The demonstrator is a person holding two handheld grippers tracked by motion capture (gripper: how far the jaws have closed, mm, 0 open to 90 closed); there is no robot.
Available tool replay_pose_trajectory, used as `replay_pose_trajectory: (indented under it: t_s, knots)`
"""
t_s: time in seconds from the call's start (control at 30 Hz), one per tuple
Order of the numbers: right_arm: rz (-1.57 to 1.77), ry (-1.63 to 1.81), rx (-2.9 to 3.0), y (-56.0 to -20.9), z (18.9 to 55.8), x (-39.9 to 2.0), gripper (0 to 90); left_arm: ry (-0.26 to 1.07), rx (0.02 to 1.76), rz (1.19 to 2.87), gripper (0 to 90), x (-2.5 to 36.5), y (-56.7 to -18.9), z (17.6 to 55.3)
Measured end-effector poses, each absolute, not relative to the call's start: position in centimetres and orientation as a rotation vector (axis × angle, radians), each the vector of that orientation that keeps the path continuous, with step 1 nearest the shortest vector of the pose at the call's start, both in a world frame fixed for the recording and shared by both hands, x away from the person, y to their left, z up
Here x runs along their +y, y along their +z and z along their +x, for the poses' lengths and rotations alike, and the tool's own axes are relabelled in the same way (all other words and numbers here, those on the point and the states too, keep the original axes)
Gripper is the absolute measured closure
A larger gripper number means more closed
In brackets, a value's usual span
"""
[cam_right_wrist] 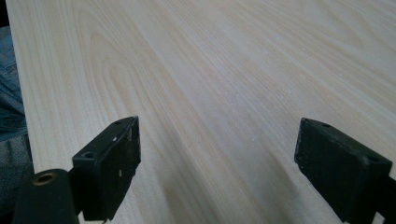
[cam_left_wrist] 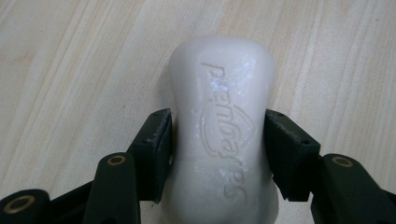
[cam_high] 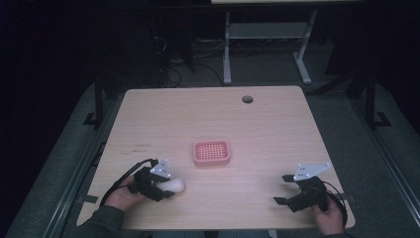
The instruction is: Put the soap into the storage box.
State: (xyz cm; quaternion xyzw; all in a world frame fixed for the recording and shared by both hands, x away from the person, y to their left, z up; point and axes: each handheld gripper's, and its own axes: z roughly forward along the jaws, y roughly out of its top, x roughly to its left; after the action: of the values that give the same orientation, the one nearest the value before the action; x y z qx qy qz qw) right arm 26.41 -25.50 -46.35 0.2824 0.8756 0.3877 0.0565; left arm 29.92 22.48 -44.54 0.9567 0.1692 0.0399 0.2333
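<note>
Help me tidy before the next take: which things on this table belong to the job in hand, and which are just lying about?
In the job:
soap, clamped in the left gripper
pink soap dish, likely where it goes

Lying about:
right gripper, open over bare table
cable hole

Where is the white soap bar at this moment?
In the high view, the soap bar lies on the table near its front left, between the left gripper jaws, left of the pink soap dish.

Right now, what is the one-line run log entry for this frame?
left gripper: shut on soap bar | right gripper: open, nothing held | soap dish: empty, mid-table
</note>
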Motion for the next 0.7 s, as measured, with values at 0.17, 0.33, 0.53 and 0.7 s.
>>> replay_pose_trajectory:
  t_s: [0.17,0.33,0.53,0.7]
  knots:
    - [0.862,1.177,2.655,-46.33,26.40,-25.45,14.2,0.106,0.459,2.635,44.4,22.52,-44.54,29.99]
    - [0.859,1.175,2.659,-46.36,26.42,-25.43,14.2,0.106,0.459,2.632,44.3,22.54,-44.56,30.02]
    - [0.854,1.178,2.656,-46.35,26.44,-25.47,14.2,0.101,0.469,2.622,44.8,22.53,-44.61,30.02]
    - [0.859,1.177,2.658,-46.33,26.41,-25.45,14.2,0.118,0.459,2.632,48.5,22.34,-44.35,29.97]
